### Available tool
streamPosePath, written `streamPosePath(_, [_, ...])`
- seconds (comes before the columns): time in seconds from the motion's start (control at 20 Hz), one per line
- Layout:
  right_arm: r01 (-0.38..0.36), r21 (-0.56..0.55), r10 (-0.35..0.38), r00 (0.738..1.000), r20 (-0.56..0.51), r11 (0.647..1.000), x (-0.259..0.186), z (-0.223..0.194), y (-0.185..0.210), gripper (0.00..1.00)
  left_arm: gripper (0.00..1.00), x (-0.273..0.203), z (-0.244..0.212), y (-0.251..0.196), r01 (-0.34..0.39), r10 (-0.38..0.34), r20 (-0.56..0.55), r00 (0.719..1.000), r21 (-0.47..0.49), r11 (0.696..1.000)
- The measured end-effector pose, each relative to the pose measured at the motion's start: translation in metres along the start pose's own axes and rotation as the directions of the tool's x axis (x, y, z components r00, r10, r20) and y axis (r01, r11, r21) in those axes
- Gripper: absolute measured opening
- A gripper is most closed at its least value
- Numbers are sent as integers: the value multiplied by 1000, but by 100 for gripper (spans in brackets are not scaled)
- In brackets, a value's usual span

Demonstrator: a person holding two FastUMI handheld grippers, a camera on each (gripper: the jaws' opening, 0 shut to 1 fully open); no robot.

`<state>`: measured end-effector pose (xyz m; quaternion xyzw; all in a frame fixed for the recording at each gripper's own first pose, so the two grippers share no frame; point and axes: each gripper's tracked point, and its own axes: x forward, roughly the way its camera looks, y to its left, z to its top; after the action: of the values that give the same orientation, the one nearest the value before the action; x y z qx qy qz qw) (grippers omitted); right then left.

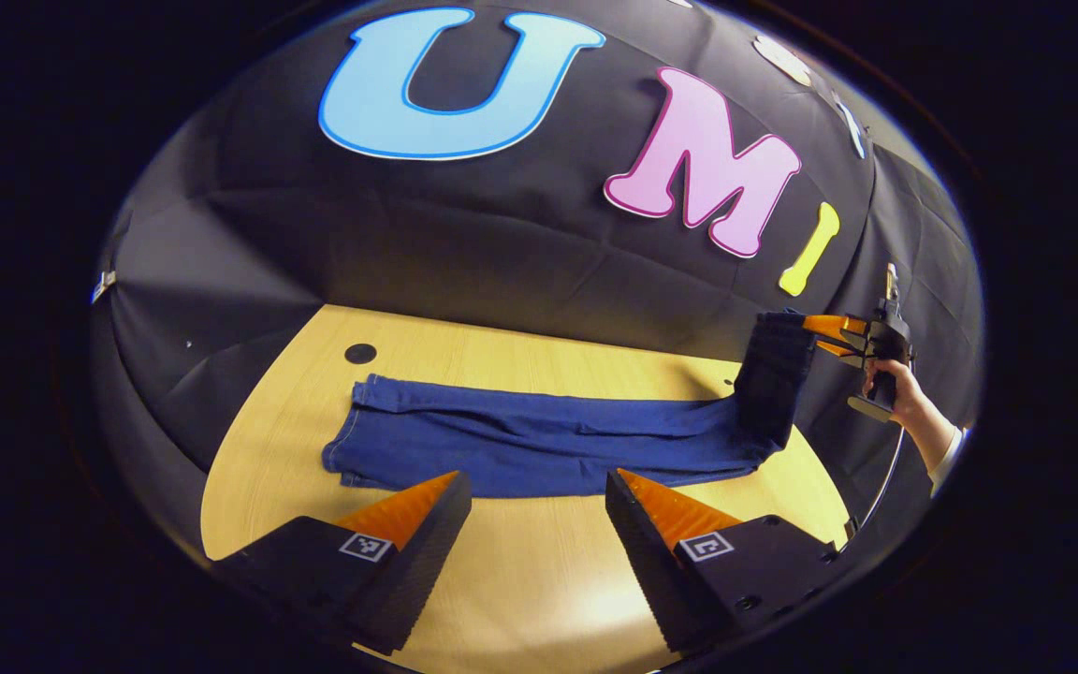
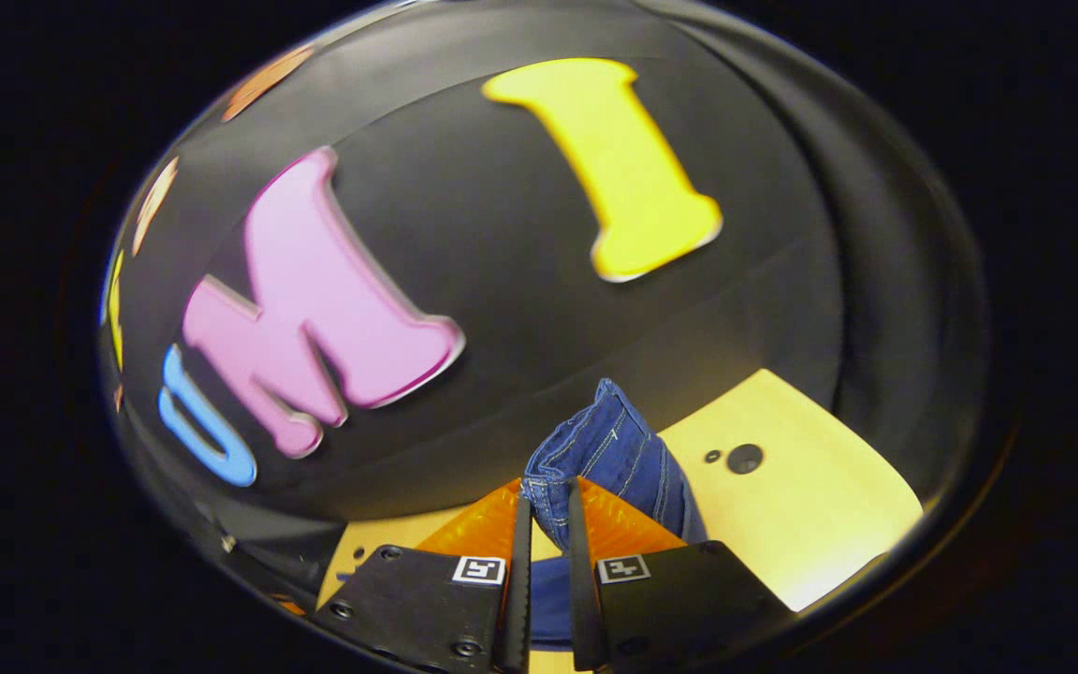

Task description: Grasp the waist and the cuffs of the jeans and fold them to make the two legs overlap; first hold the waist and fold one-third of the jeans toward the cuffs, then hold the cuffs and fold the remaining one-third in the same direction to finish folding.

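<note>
The right gripper point(image 2: 546, 510) clamps the raised waist point(image 2: 595, 440) of the jeans point(image 1: 520, 440), legs stretching toward far cuffs point(image 1: 352, 431); the left gripper point(image 1: 539, 501) waits open nearby.

Dark blue denim jeans point(image 1: 539, 440), legs overlapped into one long strip, lying flat across the pale wooden table point(image 1: 520, 562) near its far edge. Cuffs point(image 1: 352, 440) resting flat at the left end in the left gripper view, hems stitched and slightly splayed. Waist end point(image 1: 773, 374) lifted off the surface at the right and hanging almost upright, darker in shadow, pinched at its top edge between the closed fingers of the right gripper point(image 2: 546, 524), with pale seam stitching visible in the right gripper view.
</note>
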<state>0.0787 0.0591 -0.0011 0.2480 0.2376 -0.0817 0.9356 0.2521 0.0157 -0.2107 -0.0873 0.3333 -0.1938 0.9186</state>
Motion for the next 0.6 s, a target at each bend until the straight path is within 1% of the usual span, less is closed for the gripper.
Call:
streamPosePath(0.1, [-45, -87, 37, 996, -86, 995, 11, -52, 47, 21, 95, -15, -6, 12, -15, 15, 2, 1000, 6, 1000])
streamPosePath(0.2, [-75, -142, 46, 979, -197, 987, 26, -119, 74, 21, 95, -26, -18, 21, -24, 23, -20, 1000, -21, 999])
streamPosePath(0.25, [-87, -155, 45, 965, -260, 984, 31, -158, 86, 21, 95, -30, -27, 22, -27, 26, -34, 999, -41, 999])
streamPosePath(0.35, [-136, -165, 69, 931, -359, 977, 40, -223, 108, 21, 96, -37, -40, 26, -35, 32, -53, 998, -60, 998])
streamPosePath(0.4, [-152, -179, 70, 915, -397, 972, 42, -252, 115, 7, 95, -37, -47, 28, -44, 39, -67, 997, -64, 997])
streamPosePath(0.45, [-172, -188, 70, 888, -454, 967, 45, -286, 121, 16, 96, -38, -54, 31, -51, 45, -88, 995, -67, 996])
streamPosePath(0.55, [-202, -198, 68, 845, -530, 959, 43, -333, 128, 16, 95, -39, -62, 35, -64, 57, -116, 992, -57, 996])
streamPosePath(0.6, [-215, -222, 62, 835, -546, 951, 39, -343, 126, 16, 96, -39, -63, 37, -66, 60, -122, 991, -50, 997])
